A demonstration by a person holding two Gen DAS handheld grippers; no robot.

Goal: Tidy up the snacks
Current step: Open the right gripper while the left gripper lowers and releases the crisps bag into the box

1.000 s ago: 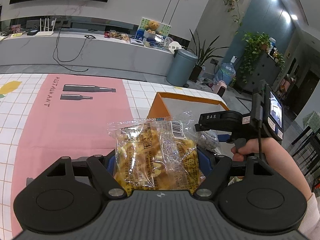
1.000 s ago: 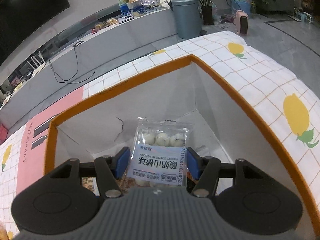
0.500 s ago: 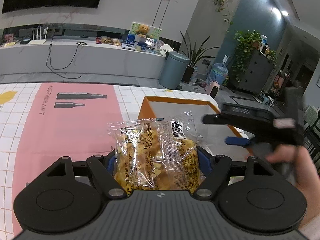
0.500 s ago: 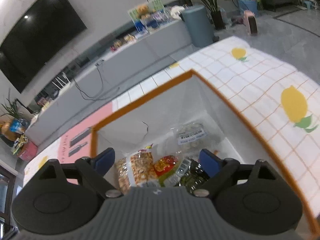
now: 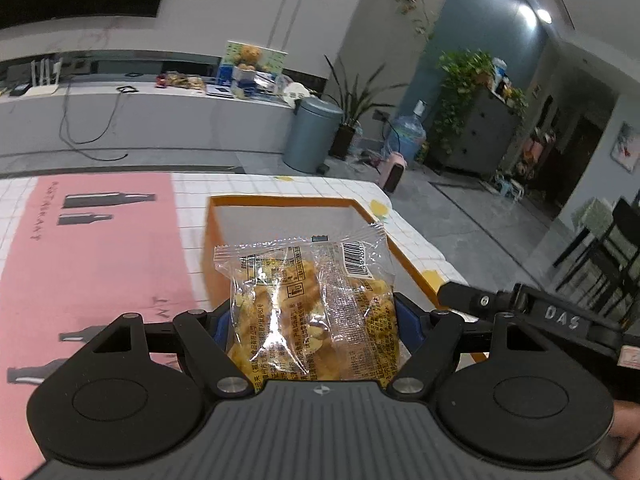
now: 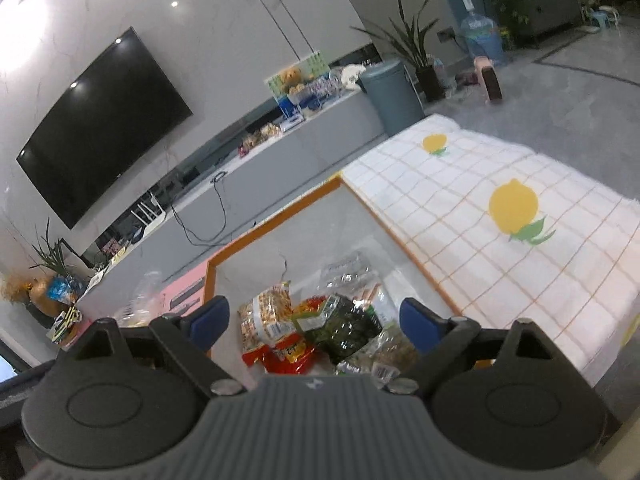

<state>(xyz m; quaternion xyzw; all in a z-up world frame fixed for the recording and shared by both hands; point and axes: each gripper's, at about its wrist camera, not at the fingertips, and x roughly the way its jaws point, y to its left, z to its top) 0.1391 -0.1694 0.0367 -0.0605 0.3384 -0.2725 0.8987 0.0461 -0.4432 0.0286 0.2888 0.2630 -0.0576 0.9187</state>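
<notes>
Left wrist view holds the same grip as a second ago: the left gripper (image 5: 314, 320) is clamped by its blue pads on a clear crinkly snack bag (image 5: 308, 304) of yellow puffed pieces, printed labels and a barcode facing the lens. What differs is the background. The orange-rimmed box (image 5: 280, 204) now sits centred behind the bag in mid-frame instead of to the right, and the right gripper's black arm marked "DAS" (image 5: 560, 322) has dropped to the lower right edge, where before it reached over the box. The pink panel of the tablecloth (image 5: 92, 264), with its flat bottle silhouettes, fills the left of the frame.

Right wrist view has changed more. A second ago the right gripper (image 6: 316, 320) pinched a packet of white balls low inside the box; now its jaws stand wide apart with nothing between them, and the view looks at the box from farther back. That packet cannot be picked out for certain among the snack packets (image 6: 320, 320) heaped in the box at lower centre: glossy plastic wrappers, one red, one dark green, one showing nuts through a window, several clear and crumpled. The box walls are smooth, pale and slanted, with a thin crack line on the far wall, under a crisp orange rim. To the right, white checked cloth with yellow lemon prints (image 6: 514, 210) drapes softly over the table.
</notes>
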